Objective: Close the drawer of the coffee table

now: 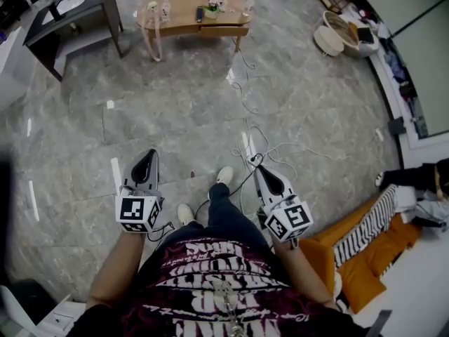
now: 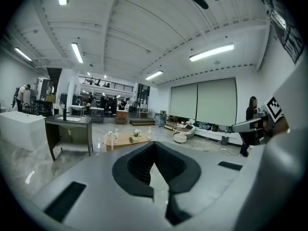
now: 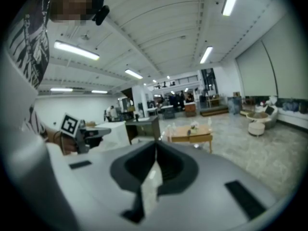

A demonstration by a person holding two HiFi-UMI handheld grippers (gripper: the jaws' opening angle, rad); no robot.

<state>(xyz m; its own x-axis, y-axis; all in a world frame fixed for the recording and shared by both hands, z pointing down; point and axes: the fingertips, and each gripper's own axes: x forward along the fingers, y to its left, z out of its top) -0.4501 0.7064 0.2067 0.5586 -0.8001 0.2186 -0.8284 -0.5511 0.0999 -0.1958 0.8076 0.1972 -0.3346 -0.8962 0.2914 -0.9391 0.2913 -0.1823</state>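
Drawer (image 1: pixel 224 31) in question is the pale wooden front hanging under the light wooden oval coffee table (image 1: pixel 184 9). It's way out ahead of both grippers, well apart from them across the grey marble floor (image 1: pixel 175 111), so nothing's in reach yet. The grey left gripper (image 1: pixel 149 154) and grey right gripper (image 1: pixel 257 167) both have their jaws pressed together with nothing between them, and both are aimed roughly at the table. The table's long axis runs side to side, across the line the grippers point along. The drawer front runs the same way and faces back at the person. It sits toward the right-gripper end of the table and looks pulled out a bit past the tabletop edge, though it's too small to say how far. My guess is it slides shut straight away from the grippers. How I'd do it: walk up first, minding the loose white cables (image 1: pixel 254 137) on the floor just ahead of the right gripper. Then use the closed tips as a pusher on the middle of the front, pushing square so it doesn't rack. Go easy, since the small bottles (image 1: pixel 165 7) and white flower pot (image 1: pixel 212 7) on top could wobble.
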